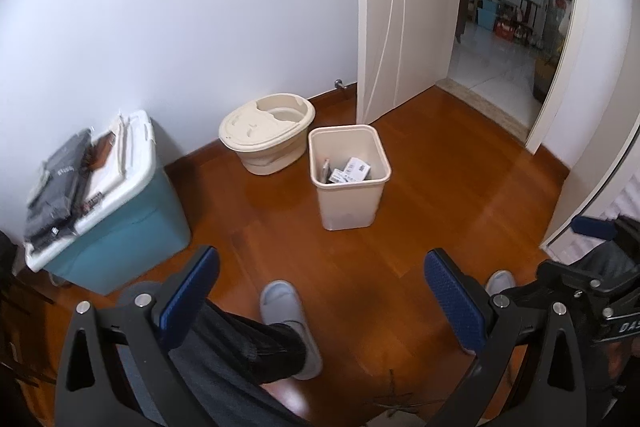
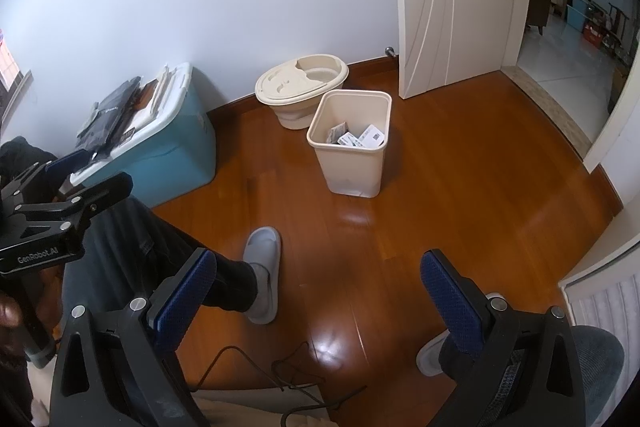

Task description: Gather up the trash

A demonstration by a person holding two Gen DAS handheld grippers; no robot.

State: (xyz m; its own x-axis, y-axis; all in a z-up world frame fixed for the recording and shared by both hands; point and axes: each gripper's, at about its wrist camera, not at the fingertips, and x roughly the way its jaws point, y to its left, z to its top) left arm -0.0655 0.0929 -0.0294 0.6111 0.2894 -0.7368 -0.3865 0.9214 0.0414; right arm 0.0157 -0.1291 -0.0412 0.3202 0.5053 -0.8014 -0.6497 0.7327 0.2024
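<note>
Both tools, left tool (image 1: 320, 291) and right tool (image 2: 318, 291), gape empty; beige bin (image 1: 348, 179) holds white cartons (image 1: 352, 171) (labelled).

Beige trash bin (image 2: 352, 151) with paper scraps (image 2: 362, 138) on wooden floor (image 2: 460, 187), beyond wide-spread right gripper (image 2: 316, 291).

Both views are evenly and fairly brightly lit by soft, cool daylight. The wood floor (image 2: 460, 187) carries broad glare, with a sharp highlight low in the right wrist view. Shadows are faint and diffuse. Fisheye distortion bends the door (image 1: 404, 19) and the wall (image 1: 180, 7) strongly, and black vignetting fills the corners. The centre is sharp; the edges soften slightly.
</note>
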